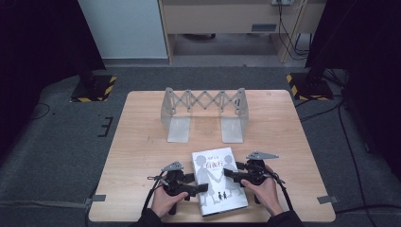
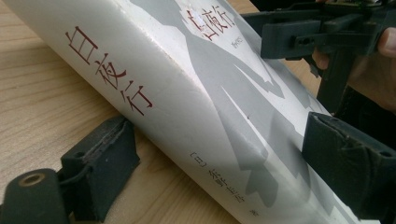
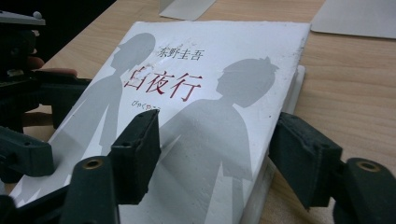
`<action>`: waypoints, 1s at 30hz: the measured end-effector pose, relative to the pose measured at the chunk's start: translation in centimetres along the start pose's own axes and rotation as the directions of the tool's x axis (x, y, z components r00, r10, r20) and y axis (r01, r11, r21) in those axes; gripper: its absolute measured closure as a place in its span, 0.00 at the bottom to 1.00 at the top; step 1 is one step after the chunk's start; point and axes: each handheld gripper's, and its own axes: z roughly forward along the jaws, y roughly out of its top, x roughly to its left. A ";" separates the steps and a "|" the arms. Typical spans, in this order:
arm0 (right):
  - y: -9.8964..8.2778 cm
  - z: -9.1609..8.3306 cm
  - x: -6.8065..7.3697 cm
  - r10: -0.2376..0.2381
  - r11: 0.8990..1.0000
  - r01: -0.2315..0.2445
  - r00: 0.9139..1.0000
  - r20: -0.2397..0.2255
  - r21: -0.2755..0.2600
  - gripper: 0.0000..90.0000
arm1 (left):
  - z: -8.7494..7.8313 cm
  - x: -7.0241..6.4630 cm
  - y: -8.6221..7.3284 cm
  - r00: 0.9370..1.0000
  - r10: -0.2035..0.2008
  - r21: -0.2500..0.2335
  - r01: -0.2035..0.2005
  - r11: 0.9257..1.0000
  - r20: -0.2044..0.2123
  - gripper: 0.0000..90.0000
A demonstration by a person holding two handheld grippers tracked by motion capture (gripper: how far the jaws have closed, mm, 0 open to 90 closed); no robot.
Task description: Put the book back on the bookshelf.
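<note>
A white book (image 1: 218,181) is seen lying flat near the table's (image 1: 142,142) near edge, between the hands. Its left spine edge is straddled by the left gripper (image 1: 201,187), jaws loose. Its right edge is straddled by the right gripper (image 1: 229,173), jaws released. A metal rack (image 1: 204,111) stands farther back.

White book (image 3: 205,116) showing red title 白夜行 on its cover under dark author line 东野圭吾, spine (image 2: 154,107) repeating 白夜行 in red, small kana beneath title staying illegible

Grey carpet floor (image 1: 56,142) surrounds the wooden table (image 1: 142,142), dark walls.
</note>
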 end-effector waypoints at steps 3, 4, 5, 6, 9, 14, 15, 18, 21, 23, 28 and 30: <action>-0.2 0.1 -0.1 0.035 0.999 -0.035 0.999 0.003 0.002 0.32 | 0.0 0.0 0.0 1.000 0.000 0.000 0.000 1.000 0.000 0.11; -0.2 0.1 -0.1 0.035 0.999 -0.035 0.999 0.003 0.002 0.32 | 0.0 0.0 0.0 1.000 0.000 0.000 0.000 1.000 0.000 0.11; -0.3 0.1 -0.2 0.044 0.999 -0.044 0.999 0.003 0.000 0.30 | 0.0 0.0 0.0 1.000 0.000 0.000 0.000 1.000 0.000 0.11; -0.3 0.1 -0.2 0.052 0.999 -0.052 0.999 0.000 0.002 0.30 | 0.0 0.0 0.0 1.000 -0.001 -0.001 0.001 1.000 0.000 0.11; -0.6 0.6 -0.2 0.102 0.994 -0.100 0.992 -0.069 0.031 0.25 | 0.0 0.0 0.0 1.000 -0.002 -0.002 0.002 1.000 0.000 0.11; -0.7 0.7 0.3 0.068 0.998 -0.067 0.997 -0.040 0.021 0.26 | 0.0 0.0 0.0 1.000 -0.004 -0.004 0.004 1.000 0.000 0.11; -0.7 0.7 0.4 0.062 0.998 -0.061 0.997 -0.037 0.018 0.27 | 0.0 0.0 0.0 1.000 -0.004 -0.004 0.004 1.000 0.000 0.11; -0.7 0.6 0.4 0.063 0.998 -0.063 0.997 -0.032 0.015 0.29 | 0.0 0.0 0.0 1.000 0.000 -0.001 0.000 1.000 -0.001 0.11; -0.5 0.1 0.4 0.048 0.999 -0.048 0.998 -0.037 -0.008 0.39 | -0.1 0.1 0.0 1.000 0.002 0.001 -0.002 1.000 -0.001 0.12; -0.5 0.1 0.6 0.042 0.999 -0.043 0.998 -0.041 -0.024 0.40 | -0.3 0.2 0.0 1.000 -0.001 0.000 0.001 1.000 0.002 0.13; -0.7 0.3 0.7 0.044 0.998 -0.046 0.998 -0.043 -0.037 0.40 | -0.4 0.4 0.1 1.000 -0.002 0.004 0.002 1.000 -0.003 0.13; -0.6 0.4 1.0 0.027 0.999 -0.029 0.998 -0.054 -0.042 0.41 | -0.3 0.4 0.1 1.000 -0.014 0.003 0.014 1.000 0.014 0.12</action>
